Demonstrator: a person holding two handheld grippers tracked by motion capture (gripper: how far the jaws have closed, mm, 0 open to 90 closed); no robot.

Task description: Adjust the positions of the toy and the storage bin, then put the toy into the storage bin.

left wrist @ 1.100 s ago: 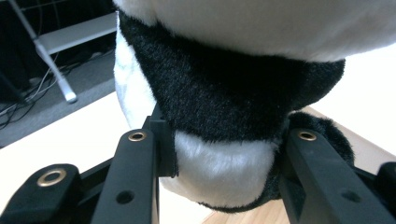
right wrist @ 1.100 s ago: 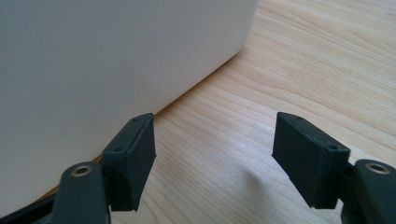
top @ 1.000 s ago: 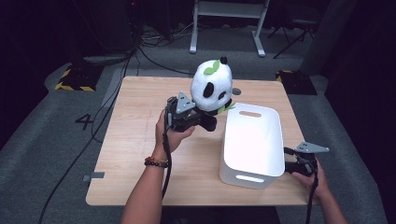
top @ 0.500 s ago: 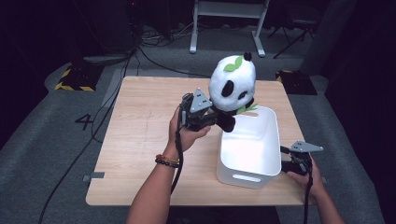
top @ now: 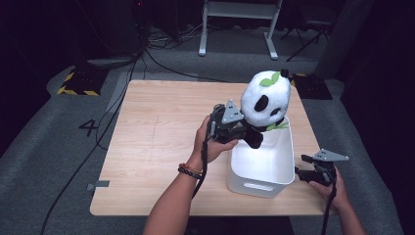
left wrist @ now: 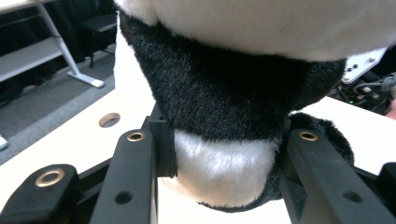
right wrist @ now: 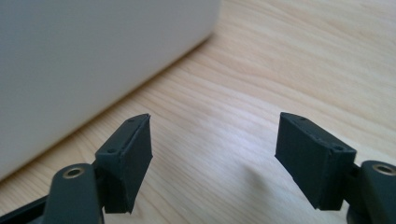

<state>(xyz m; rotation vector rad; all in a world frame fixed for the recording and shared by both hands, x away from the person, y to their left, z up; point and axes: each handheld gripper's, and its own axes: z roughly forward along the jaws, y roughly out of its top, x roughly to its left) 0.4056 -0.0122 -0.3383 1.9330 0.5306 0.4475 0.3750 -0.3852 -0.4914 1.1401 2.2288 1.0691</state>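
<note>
The black-and-white plush panda with green felt leaves on its head is held in the air above the far end of the white rectangular plastic bin, its lower body hanging just over the bin's far rim and open inside. In the left gripper view the panda's white belly and black fur sit squeezed between the two black jaws, which press into the plush from both sides.

The left hand-held gripper is clamped tight on the panda's lower body, gripped by a bare hand with a beaded bracelet on the wrist, the forearm coming in from the bottom edge of the high view. Its grey three-cornered plate faces up and a black cable trails down along the arm.

The right hand-held gripper rests low at the near right of the light wooden table, just beside the bin's right wall and apart from it. Its jaws have just been opening and now stand partly spread with nothing between them; the right gripper view shows bare wood grain between the pads and the bin's white wall off to one side.

The bin stands on the right part of the table, a handle slot in its near wall.
</note>
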